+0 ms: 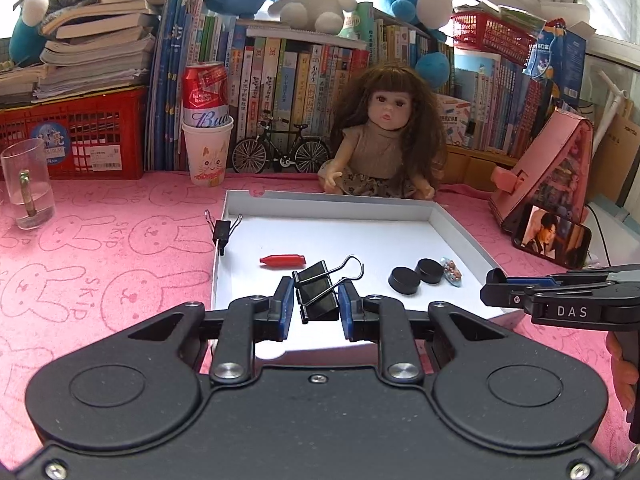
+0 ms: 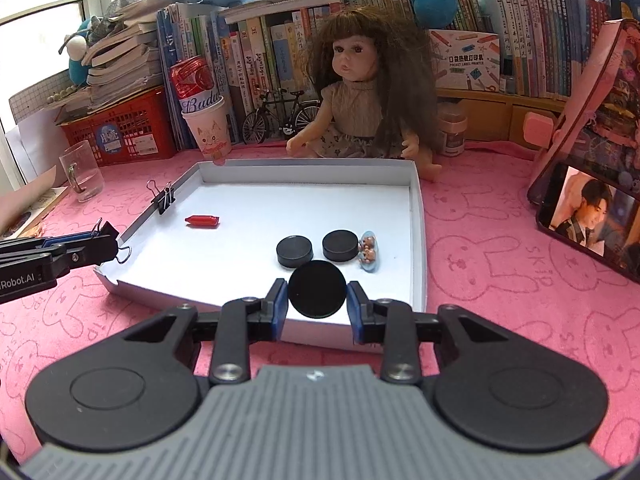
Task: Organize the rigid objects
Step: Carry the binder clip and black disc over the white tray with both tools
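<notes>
A white tray (image 1: 240, 216) lies on the pink cloth. In it are a red cap-like piece (image 1: 282, 260), two black discs (image 1: 405, 280) (image 1: 429, 271) and a small blue charm (image 1: 451, 271). A small binder clip (image 1: 221, 229) is clipped on the tray's left wall. My left gripper (image 1: 314, 304) is shut on a large black binder clip (image 1: 316, 292) above the tray's near edge. My right gripper (image 2: 317, 300) is shut on a third black disc (image 2: 317, 289) above the tray's near right part (image 2: 418, 208). The left gripper (image 2: 108, 244) also shows in the right wrist view.
A doll (image 1: 384, 140) sits behind the tray. A paper cup with a can (image 1: 207, 148), a toy bicycle (image 1: 280, 150), a red crate (image 1: 76, 136) and books line the back. A glass mug (image 1: 28, 184) stands left; a phone (image 1: 552, 236) and pink stand right.
</notes>
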Demonstrator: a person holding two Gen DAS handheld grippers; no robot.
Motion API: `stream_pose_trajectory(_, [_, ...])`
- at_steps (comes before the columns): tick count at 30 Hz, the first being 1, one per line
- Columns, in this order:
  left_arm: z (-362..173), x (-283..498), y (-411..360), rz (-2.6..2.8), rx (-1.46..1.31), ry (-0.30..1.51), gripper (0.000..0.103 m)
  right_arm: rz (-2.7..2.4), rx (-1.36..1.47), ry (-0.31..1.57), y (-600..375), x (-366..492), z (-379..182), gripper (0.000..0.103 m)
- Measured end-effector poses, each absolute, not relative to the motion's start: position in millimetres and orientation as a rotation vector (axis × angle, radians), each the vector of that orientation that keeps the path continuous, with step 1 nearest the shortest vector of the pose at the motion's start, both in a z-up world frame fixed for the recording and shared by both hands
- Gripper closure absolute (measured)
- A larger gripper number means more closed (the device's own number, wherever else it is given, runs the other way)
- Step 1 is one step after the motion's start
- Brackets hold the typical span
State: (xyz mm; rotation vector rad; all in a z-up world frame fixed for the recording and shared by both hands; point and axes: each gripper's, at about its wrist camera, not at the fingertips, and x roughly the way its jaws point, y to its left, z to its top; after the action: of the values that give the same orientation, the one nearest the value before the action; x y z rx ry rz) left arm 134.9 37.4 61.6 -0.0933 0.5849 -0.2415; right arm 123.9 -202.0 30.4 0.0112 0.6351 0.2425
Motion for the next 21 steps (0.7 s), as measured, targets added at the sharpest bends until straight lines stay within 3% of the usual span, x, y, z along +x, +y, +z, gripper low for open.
stream_pose_trajectory(21, [19.3, 215.7, 30.2, -0.158, -0.048, 0.721, 0.081, 0.181, 0.006, 0.75, -197.1, 184.0, 4.4, 0.067])
